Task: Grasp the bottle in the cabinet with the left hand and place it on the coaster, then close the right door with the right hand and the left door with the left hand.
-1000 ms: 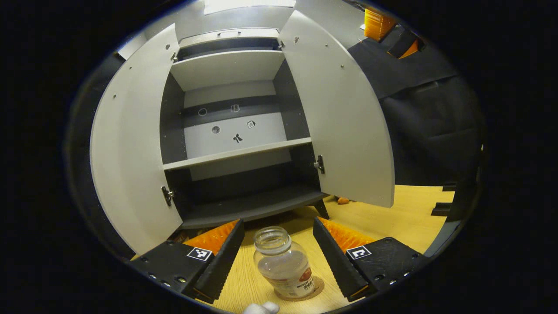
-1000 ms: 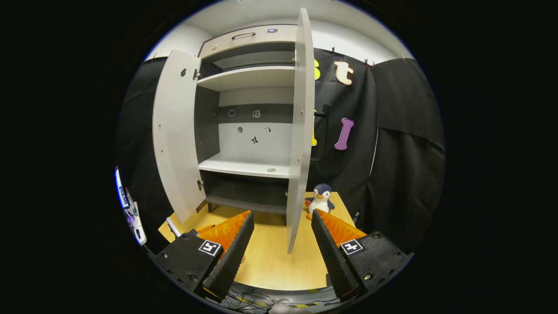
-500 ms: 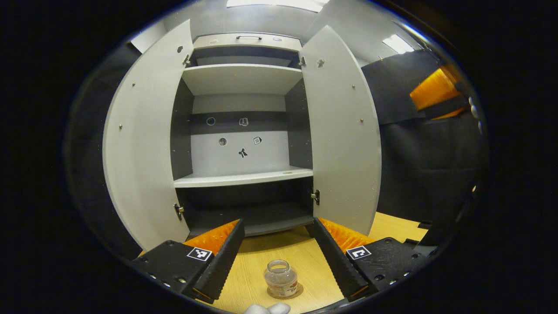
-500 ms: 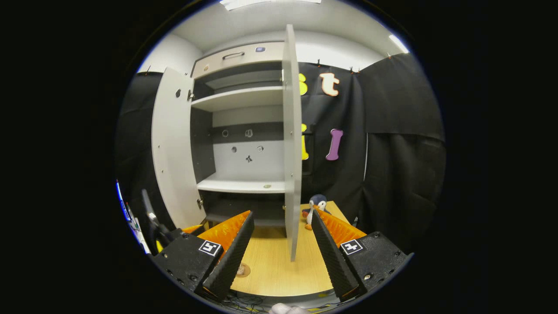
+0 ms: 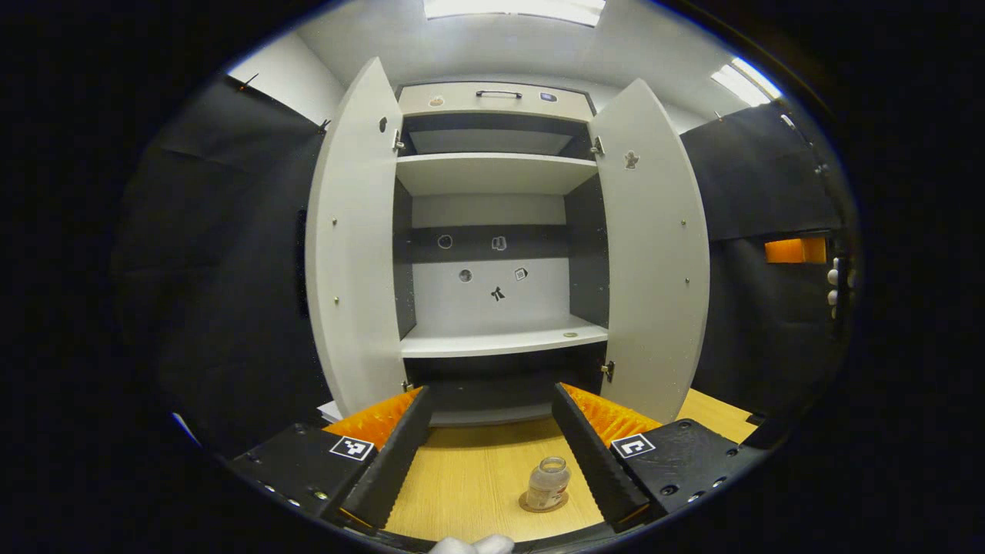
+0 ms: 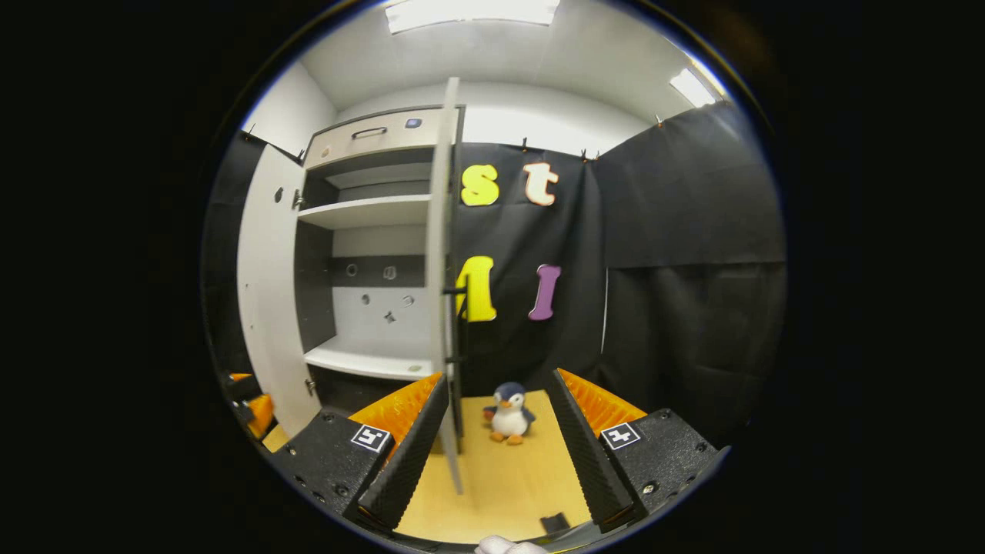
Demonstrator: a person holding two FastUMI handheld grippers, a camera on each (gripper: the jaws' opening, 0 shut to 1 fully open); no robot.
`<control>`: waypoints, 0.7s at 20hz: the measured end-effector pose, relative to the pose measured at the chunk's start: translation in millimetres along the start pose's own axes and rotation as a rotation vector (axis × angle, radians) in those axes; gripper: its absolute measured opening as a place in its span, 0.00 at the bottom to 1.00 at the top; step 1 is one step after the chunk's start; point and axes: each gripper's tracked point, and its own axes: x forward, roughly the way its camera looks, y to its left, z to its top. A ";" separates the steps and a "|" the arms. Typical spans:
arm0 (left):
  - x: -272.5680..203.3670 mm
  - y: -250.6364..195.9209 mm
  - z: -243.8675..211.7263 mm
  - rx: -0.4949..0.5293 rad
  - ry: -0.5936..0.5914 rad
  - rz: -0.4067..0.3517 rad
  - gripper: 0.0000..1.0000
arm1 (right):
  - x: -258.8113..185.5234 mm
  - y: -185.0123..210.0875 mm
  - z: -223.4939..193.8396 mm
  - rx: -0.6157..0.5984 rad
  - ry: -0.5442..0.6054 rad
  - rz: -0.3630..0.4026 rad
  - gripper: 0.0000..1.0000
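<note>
Cabinet [image 5: 492, 231] stands with both doors swung wide, shelves bare. Right door [image 6: 445, 292] sits edge-on just ahead of your right hand-held gripper [image 6: 492, 446], fingers spread, holding nothing. Left door [image 5: 354, 254] waits for later. Left hand-held gripper [image 5: 492, 454] also spread, empty, hanging above the tabletop [image 5: 469, 477]. Bottle [image 5: 548, 483] upright on the coaster [image 5: 531, 505], so placing looks done; next, get outside the right door and push it shut
</note>
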 end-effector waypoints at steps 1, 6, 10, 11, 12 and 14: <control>-7.7 6.1 4.4 0.001 0.005 0.027 0.96 | 11.0 -8.2 3.0 -0.006 -0.002 0.003 0.82; -31.5 16.9 16.7 0.001 0.024 0.126 0.95 | 70.4 -21.7 12.6 0.011 -0.001 0.048 0.82; -40.8 16.4 22.5 -0.012 0.033 0.176 0.96 | 110.0 -14.6 15.7 0.000 -0.001 0.092 0.82; -41.7 15.4 23.3 -0.021 0.034 0.182 0.96 | 116.7 -10.6 15.3 -0.004 0.002 0.107 0.82; -43.0 15.5 24.6 -0.030 0.033 0.192 0.96 | 119.9 -7.6 16.0 -0.009 0.009 0.119 0.82; -46.7 15.5 24.3 -0.048 0.031 0.210 0.96 | 129.0 9.3 12.9 -0.008 0.020 0.178 0.82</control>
